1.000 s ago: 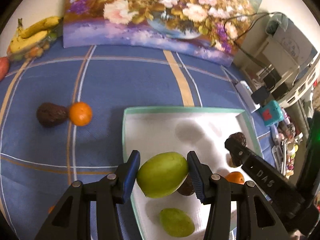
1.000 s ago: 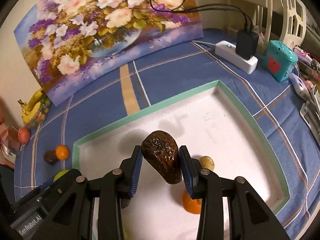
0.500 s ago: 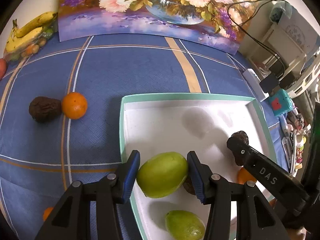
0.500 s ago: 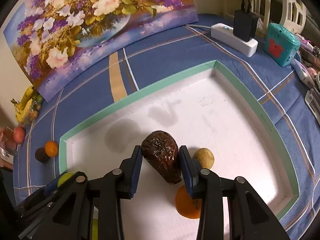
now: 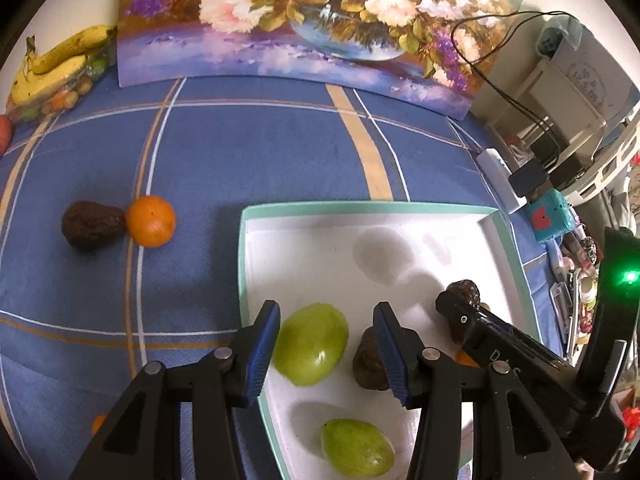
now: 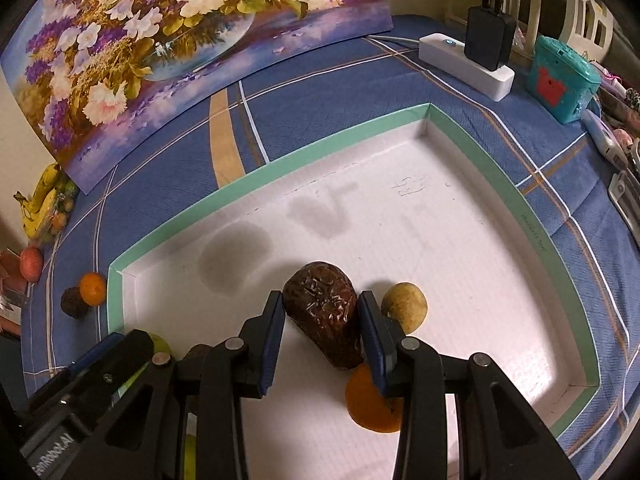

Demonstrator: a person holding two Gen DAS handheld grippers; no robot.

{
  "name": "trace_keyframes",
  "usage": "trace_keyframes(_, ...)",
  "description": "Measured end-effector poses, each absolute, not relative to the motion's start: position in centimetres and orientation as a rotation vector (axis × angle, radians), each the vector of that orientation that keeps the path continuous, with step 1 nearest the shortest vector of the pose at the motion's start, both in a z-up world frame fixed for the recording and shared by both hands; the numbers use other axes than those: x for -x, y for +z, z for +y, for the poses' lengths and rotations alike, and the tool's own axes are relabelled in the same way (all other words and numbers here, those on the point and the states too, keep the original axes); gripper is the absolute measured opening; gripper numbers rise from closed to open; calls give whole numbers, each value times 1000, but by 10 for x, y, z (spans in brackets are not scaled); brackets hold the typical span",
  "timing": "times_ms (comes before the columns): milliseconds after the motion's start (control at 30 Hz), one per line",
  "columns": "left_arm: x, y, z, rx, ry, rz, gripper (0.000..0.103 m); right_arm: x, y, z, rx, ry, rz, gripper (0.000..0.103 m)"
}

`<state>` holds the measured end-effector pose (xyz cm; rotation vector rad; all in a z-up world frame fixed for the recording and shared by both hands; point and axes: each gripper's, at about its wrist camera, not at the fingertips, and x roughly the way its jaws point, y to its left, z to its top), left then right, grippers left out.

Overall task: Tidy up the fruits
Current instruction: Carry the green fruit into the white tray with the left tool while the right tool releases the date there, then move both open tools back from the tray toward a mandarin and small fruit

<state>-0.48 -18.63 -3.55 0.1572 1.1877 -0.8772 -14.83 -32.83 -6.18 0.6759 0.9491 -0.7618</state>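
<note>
Green fruit point(image 5: 310, 344) is seen lying in the white tray point(image 5: 360, 207) between the left gripper point(image 5: 327, 312) jaws, long axis slanted up to the right, with a gap left at the right pad, so it's not clamped. A second green fruit point(image 5: 356, 454) is only shown in the left view. In the right view, the dark avocado point(image 6: 326, 312) is pinched in the right gripper point(image 6: 320, 298) jaws over the tray, fat end pointed away; a yellowish fruit point(image 6: 404, 306) and an orange point(image 6: 372, 404) are only shown whole there.

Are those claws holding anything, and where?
The right hand-held gripper pinches the dark fruit across its sides; the left hand-held gripper grips nothing.
</note>
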Motion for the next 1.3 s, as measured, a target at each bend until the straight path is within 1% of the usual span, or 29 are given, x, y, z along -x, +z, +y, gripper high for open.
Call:
trace_keyframes(333, -4, -8, -169, -122, -827, 1182, 52, 150, -31, -320, -615, -780, 924, 39)
trace_keyframes(500, -10, -2, -156, -123, -762, 1185, 52, 149, -13, -306, -588, -750, 901, 39)
trace_keyframes(767, -20, 6, -129, -89, -697, 1177, 54, 142, 0, -284, -532, -716, 902, 39)
trace_keyframes(800, -21, 7, -127, -89, -694, 1176, 54, 140, 1, -282, -524, -712, 903, 40)
trace_keyframes(833, -22, 8, -125, -88, -687, 1175, 56, 139, 1, -280, -518, -708, 906, 43)
trace_keyframes(867, -23, 9, -123, -89, -681, 1175, 57, 138, 0, -279, -512, -705, 910, 50)
trace_keyframes(900, -24, 9, -121, -88, -673, 1175, 59, 137, -1, -278, -510, -703, 913, 55)
trace_keyframes(967, -28, 7, -116, -85, -642, 1178, 67, 135, -3, -277, -508, -699, 926, 56)
trace_keyframes(1000, -30, 6, -114, -82, -620, 1181, 76, 134, -5, -277, -508, -699, 935, 56)
trace_keyframes(1067, -34, 1, -111, -77, -591, 1188, 81, 133, -9, -277, -502, -706, 952, 58)
trace_keyframes(1100, -36, -1, -110, -79, -581, 1195, 82, 133, -10, -277, -499, -712, 960, 61)
trace_keyframes(1233, -41, -9, -107, -97, -527, 1198, 94, 133, -15, -277, -496, -720, 981, 67)
trace_keyframes(1300, -41, -11, -106, -106, -516, 1194, 96, 133, -16, -277, -491, -722, 985, 77)
